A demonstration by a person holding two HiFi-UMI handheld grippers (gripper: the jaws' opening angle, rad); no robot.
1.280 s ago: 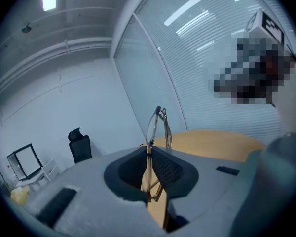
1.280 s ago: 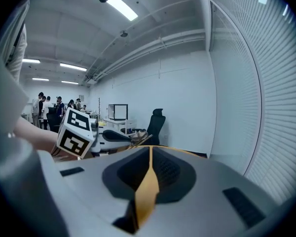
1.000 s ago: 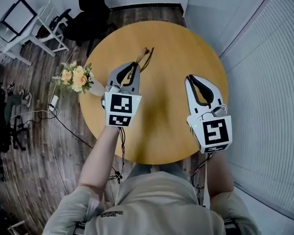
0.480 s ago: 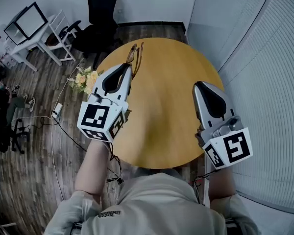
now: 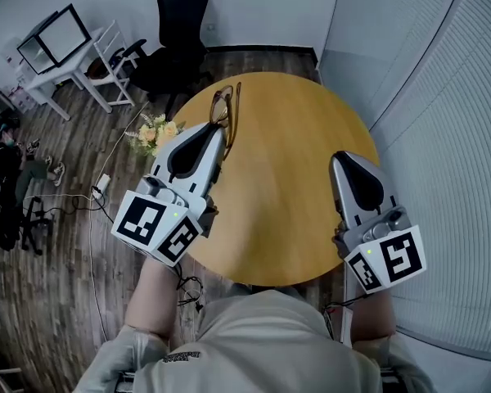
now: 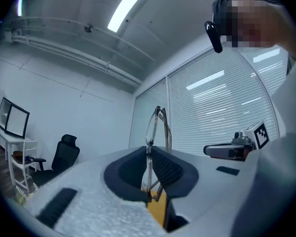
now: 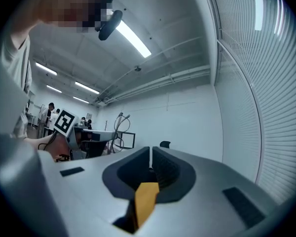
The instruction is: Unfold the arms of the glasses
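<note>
One level left gripper (image 5: 220, 131) with glasses (image 5: 227, 105)

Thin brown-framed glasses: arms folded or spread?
Folded, apparently: in the left gripper, the thin brown-framed glasses have arms lying close along the frame.

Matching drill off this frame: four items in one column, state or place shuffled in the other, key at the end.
1 glasses
2 right tool
3 flowers
4 office chair

A black, on the floor beyond the table
B pinched in the left tool
C shut, nothing between the jaws
D beside the table's left edge

Pairs: 1-B, 2-C, 3-D, 4-A
</note>
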